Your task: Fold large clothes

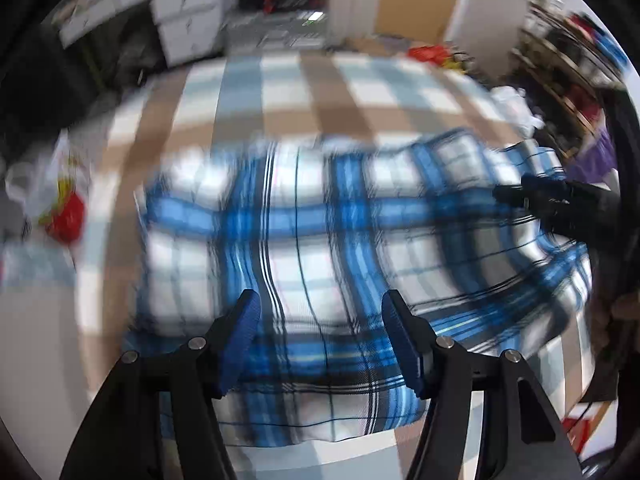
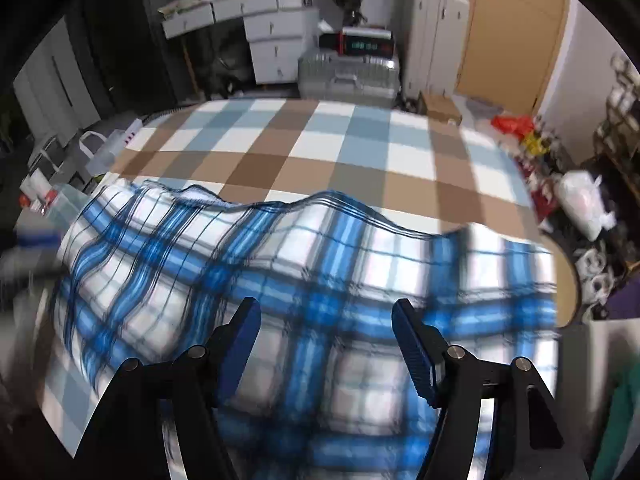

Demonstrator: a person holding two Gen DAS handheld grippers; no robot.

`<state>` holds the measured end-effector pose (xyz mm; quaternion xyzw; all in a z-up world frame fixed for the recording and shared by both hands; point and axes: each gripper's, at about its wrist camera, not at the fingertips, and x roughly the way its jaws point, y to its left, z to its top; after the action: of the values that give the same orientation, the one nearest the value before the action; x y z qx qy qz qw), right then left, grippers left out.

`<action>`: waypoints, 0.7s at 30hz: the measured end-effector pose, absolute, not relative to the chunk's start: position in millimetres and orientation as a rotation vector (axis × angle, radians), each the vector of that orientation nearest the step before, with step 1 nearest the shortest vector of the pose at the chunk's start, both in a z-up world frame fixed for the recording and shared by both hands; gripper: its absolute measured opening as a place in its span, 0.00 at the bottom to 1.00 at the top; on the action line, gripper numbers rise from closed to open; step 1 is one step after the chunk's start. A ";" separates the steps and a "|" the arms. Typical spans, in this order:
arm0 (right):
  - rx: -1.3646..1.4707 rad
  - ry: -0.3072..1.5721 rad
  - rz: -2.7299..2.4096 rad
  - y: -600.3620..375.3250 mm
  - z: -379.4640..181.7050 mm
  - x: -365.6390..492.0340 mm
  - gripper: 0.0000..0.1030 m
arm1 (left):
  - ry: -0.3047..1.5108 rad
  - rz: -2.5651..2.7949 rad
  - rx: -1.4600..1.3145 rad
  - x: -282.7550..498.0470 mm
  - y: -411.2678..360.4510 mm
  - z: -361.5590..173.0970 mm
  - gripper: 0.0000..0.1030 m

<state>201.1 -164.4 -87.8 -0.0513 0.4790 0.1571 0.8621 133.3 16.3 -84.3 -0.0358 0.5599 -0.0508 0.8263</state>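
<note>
A large blue, white and black plaid garment (image 1: 320,220) lies spread on a bed covered with a brown, pale blue and white checked sheet (image 1: 280,80). My left gripper (image 1: 320,300) hovers over the garment's near part, open, with nothing between its blue pads. In the right wrist view the same garment (image 2: 304,264) shows a rippled far edge. My right gripper (image 2: 326,308) hangs over it, open and empty. The right gripper (image 1: 536,194) also shows at the right edge of the left wrist view, over the garment's right side. Both views are blurred.
Beyond the checked sheet (image 2: 320,148) stand white drawers (image 2: 272,44), a grey suitcase (image 2: 348,76) and a white cabinet (image 2: 436,40). Red and yellow bags (image 2: 516,128) and a white bag (image 2: 584,200) lie right of the bed. A red and white bag (image 1: 60,204) sits left.
</note>
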 end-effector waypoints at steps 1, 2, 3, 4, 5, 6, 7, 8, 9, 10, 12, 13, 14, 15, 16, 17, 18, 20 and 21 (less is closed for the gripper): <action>-0.077 1.049 0.332 -161.5 -96.3 214.9 0.66 | 1.184 -0.089 -0.119 131.2 22.5 -91.3 0.57; -0.064 1.082 0.328 -160.2 -103.7 222.1 0.66 | 1.162 -0.083 -0.179 127.6 33.6 -97.8 0.57; -0.067 1.144 0.320 -156.8 -117.2 232.9 0.66 | 1.145 -0.077 -0.221 124.4 43.4 -98.5 0.57; -0.105 1.188 0.310 -152.4 -126.1 234.2 0.66 | 1.131 -0.060 -0.257 122.8 52.4 -96.9 0.57; -0.160 1.198 0.307 -149.8 -131.7 235.0 0.60 | 1.112 -0.050 -0.296 121.6 61.0 -93.1 0.57; -0.239 1.161 0.308 -141.7 -130.5 233.3 0.30 | 1.079 -0.067 -0.339 121.7 71.0 -87.1 0.57; -0.289 1.131 0.319 -133.5 -127.3 232.6 0.10 | 1.054 -0.064 -0.350 122.1 76.9 -83.2 0.57; -0.298 1.131 0.313 -130.8 -126.5 233.9 0.02 | 1.027 -0.034 -0.342 122.8 83.2 -80.0 0.57; -0.286 1.136 0.303 -129.4 -124.9 237.4 0.02 | 1.014 -0.016 -0.335 123.9 86.6 -79.9 0.57; -0.273 1.121 0.300 -128.7 -121.2 240.8 0.02 | 1.007 -0.014 -0.327 125.6 89.7 -80.4 0.57; -0.264 1.070 0.295 -129.0 -110.9 246.4 0.01 | 1.024 -0.029 -0.321 132.8 97.1 -84.6 0.57; -0.248 1.032 0.287 -130.1 -105.2 249.9 0.01 | 1.033 -0.027 -0.321 136.9 100.4 -86.3 0.57; -0.233 1.021 0.280 -131.8 -105.8 252.7 0.01 | 1.039 -0.023 -0.324 140.5 104.9 -87.2 0.57; -0.225 1.040 0.270 -131.8 -111.8 257.0 0.01 | 1.038 -0.020 -0.328 139.1 99.5 -89.4 0.57; -0.242 1.076 0.260 -129.2 -121.3 261.4 0.02 | 1.040 -0.021 -0.334 137.1 100.7 -88.4 0.57; -0.260 1.104 0.256 -126.1 -127.2 265.6 0.03 | 1.041 -0.022 -0.339 129.8 101.3 -85.9 0.57; -0.301 1.150 0.258 -120.3 -134.1 268.6 0.03 | 1.039 -0.014 -0.346 122.0 100.0 -83.8 0.57; -0.361 1.137 0.262 -112.3 -124.4 269.5 0.07 | 1.033 -0.014 -0.373 118.1 106.9 -79.8 0.57; -0.356 1.131 0.279 -110.6 -115.8 268.6 0.21 | 1.027 -0.017 -0.389 115.4 108.2 -77.7 0.57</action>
<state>268.6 -110.6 -115.8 -0.1673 0.5310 0.1311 0.8203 115.4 108.2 -77.7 -0.1846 0.4882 -0.0079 0.8529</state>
